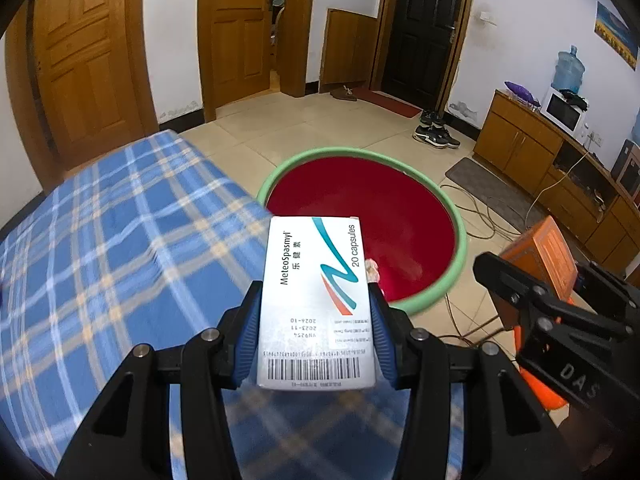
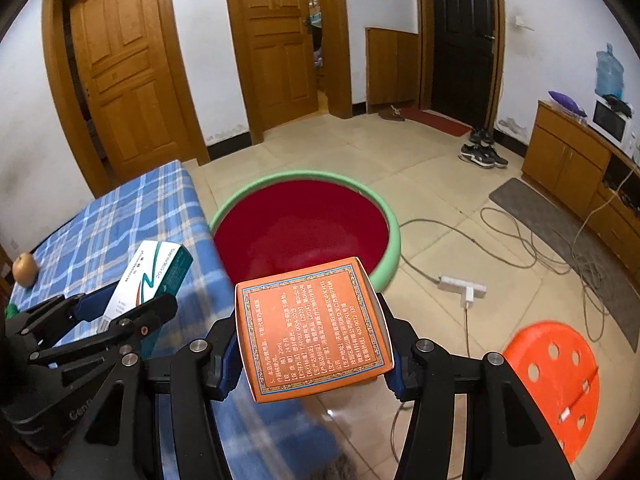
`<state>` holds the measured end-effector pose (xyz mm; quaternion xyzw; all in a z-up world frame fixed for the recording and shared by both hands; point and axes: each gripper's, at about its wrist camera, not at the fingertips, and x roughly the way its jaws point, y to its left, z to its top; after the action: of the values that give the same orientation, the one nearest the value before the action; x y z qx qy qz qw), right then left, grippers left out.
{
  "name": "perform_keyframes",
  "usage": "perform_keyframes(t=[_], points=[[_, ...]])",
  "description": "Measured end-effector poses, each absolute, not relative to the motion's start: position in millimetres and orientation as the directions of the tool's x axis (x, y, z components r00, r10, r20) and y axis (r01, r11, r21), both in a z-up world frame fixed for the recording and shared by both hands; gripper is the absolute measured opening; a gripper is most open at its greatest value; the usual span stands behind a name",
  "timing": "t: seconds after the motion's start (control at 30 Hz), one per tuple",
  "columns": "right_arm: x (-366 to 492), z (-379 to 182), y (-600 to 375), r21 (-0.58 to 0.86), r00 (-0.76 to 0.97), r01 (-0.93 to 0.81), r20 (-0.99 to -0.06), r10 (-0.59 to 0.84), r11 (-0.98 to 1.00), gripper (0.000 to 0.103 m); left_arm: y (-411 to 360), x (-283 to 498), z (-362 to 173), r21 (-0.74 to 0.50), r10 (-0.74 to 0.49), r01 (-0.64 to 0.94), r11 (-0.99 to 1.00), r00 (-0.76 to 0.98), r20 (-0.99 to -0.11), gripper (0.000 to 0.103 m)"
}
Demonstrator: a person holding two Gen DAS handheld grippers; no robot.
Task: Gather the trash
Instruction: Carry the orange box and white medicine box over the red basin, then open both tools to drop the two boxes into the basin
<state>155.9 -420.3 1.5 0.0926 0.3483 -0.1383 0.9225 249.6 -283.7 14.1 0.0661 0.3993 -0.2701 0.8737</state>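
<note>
My left gripper (image 1: 316, 304) is shut on a white medicine box (image 1: 316, 300) with a teal and red swoosh, held over the edge of the blue checked table (image 1: 112, 232). That same white box (image 2: 150, 274) shows at the left of the right wrist view. My right gripper (image 2: 310, 340) is shut on an orange box (image 2: 312, 328) printed with pale text, also seen as the orange box (image 1: 540, 252) at the right of the left wrist view. Just beyond both boxes, on the floor, stands a red basin with a green rim (image 1: 360, 216), (image 2: 304, 228).
A brownish round fruit (image 2: 25, 268) lies on the table's far left. An orange plastic stool (image 2: 556, 376) stands at the lower right. A white power strip (image 2: 460, 286) and loose cables (image 2: 532, 248) lie on the tiled floor. A wooden cabinet (image 2: 568, 168) lines the right wall.
</note>
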Motion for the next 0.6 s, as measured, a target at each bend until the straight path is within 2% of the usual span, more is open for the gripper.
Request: perform_keyframes(t=[0.4,0.5,0.6], points=[[247,-18,-467,0.093,0.699,0.322,-0.694,-0.17,0.942,0.058,-327,334,-4,-0.1,-0.412,0.524,0.846,0.522,-0.747,0.052],[261,-24,-473,0.097,0.692,0.31,-0.706,-0.154,0.946,0.059,-331,342,-4,-0.093,-0.408,0.524,0.846,0.526,-0.746,0.068],[271,-28,-479,0.071,0.678,0.318,-0.714,-0.174,0.946,0.066,-330,346,-3,-0.097,-0.414,0.524,0.846,0.533,-0.738,0.072]])
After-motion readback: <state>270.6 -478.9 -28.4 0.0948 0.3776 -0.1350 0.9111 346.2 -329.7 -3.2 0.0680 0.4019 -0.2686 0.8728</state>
